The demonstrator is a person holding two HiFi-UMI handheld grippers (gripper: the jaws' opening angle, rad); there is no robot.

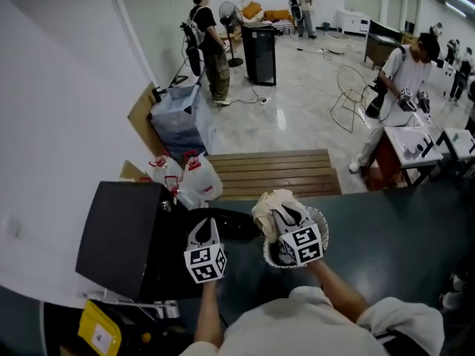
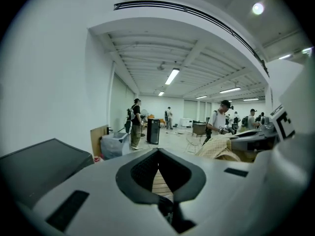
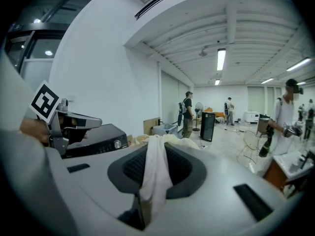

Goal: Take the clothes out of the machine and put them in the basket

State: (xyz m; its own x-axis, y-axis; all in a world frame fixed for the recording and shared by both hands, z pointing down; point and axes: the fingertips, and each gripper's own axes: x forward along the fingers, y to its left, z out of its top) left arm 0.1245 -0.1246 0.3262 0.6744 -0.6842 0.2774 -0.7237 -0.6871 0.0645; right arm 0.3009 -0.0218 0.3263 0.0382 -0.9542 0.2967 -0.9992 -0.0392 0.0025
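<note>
In the head view my right gripper (image 1: 286, 215) is shut on a cream cloth (image 1: 272, 202), held just above a white mesh basket (image 1: 322, 227) on the dark floor. In the right gripper view the cloth (image 3: 156, 173) hangs out from between the jaws of the right gripper (image 3: 156, 167). My left gripper (image 1: 206, 231) is beside it on the left, shut and empty, in front of the black machine (image 1: 122, 236). The left gripper view shows only a thin slit between the jaws of the left gripper (image 2: 158, 170), with the cloth (image 2: 219, 149) off to its right.
A wooden slatted bench (image 1: 271, 170) lies beyond the basket, with plastic jugs (image 1: 194, 178) at its left end. People stand further off (image 1: 208, 43) and at the right (image 1: 401, 80). A black cabinet (image 1: 260, 54) and a wire chair (image 1: 352, 95) are on the tiled floor.
</note>
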